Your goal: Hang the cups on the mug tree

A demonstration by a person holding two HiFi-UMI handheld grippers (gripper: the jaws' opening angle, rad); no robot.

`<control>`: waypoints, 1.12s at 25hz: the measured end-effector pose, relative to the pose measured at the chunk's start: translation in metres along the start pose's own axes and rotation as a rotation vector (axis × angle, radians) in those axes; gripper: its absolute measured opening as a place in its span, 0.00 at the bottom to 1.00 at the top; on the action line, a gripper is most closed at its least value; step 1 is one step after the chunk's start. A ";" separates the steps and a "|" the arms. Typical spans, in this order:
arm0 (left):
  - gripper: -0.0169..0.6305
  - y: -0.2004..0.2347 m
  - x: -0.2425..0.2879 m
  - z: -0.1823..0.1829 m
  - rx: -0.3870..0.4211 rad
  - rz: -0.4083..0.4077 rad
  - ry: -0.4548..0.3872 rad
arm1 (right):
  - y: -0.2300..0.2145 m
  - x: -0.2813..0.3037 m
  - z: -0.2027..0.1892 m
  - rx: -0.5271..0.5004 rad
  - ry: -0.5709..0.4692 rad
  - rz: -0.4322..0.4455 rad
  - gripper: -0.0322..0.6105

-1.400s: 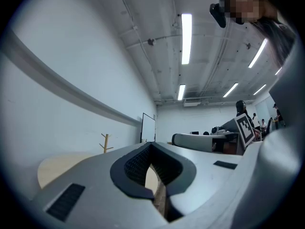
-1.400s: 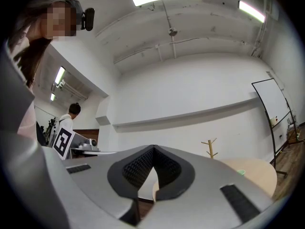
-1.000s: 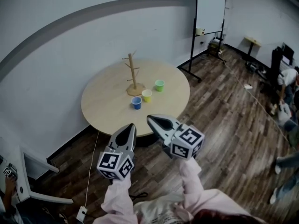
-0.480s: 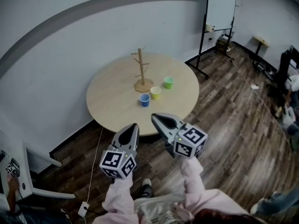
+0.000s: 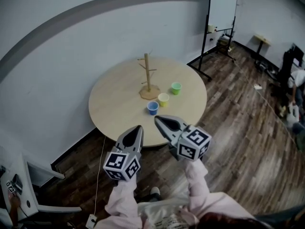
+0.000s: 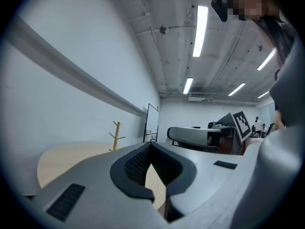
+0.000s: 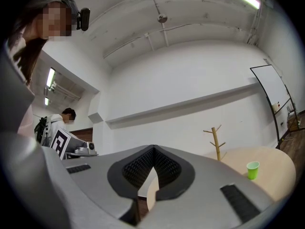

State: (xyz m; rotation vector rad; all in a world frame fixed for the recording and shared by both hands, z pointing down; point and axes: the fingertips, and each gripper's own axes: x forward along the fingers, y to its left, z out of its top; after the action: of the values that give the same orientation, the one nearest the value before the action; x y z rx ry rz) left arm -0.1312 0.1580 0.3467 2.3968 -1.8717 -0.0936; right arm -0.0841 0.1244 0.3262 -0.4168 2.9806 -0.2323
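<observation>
A wooden mug tree (image 5: 147,75) stands on a round light-wood table (image 5: 119,104) in the head view. In front of it sit a blue cup (image 5: 152,108), a yellow cup (image 5: 163,99) and a green cup (image 5: 176,88), all upright on the tabletop. My left gripper (image 5: 138,129) and right gripper (image 5: 157,120) hover short of the table's near edge, both shut and empty. The left gripper view shows the mug tree (image 6: 116,135) far left. The right gripper view shows the mug tree (image 7: 217,143) and the green cup (image 7: 252,170).
A whiteboard on a stand (image 5: 220,13) is behind the table at the right. A white cabinet (image 5: 24,194) stands at lower left, with a cable and plug (image 5: 93,218) on the dark wood floor. People are at the far right edge (image 5: 295,94).
The table and cups have drawn nearer and shifted right in the head view as I step toward them. Both grippers stay shut and side by side.
</observation>
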 end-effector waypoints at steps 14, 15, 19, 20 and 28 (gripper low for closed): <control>0.03 0.064 0.042 0.010 0.011 -0.102 0.002 | -0.030 0.063 -0.006 -0.020 0.001 -0.078 0.03; 0.03 0.065 0.044 0.008 0.008 -0.110 0.006 | -0.032 0.063 -0.008 -0.017 0.003 -0.087 0.03; 0.03 0.067 0.051 -0.005 0.000 -0.138 0.030 | -0.043 0.061 -0.021 0.005 0.013 -0.133 0.03; 0.03 0.067 0.052 -0.008 -0.002 -0.142 0.037 | -0.045 0.060 -0.024 0.013 0.013 -0.142 0.03; 0.03 0.071 0.058 -0.017 -0.021 -0.156 0.048 | -0.050 0.061 -0.035 0.036 0.028 -0.158 0.03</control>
State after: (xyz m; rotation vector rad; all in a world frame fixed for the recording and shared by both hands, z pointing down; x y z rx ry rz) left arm -0.1834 0.0853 0.3729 2.5045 -1.6535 -0.0657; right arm -0.1338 0.0642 0.3625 -0.6515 2.9671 -0.3089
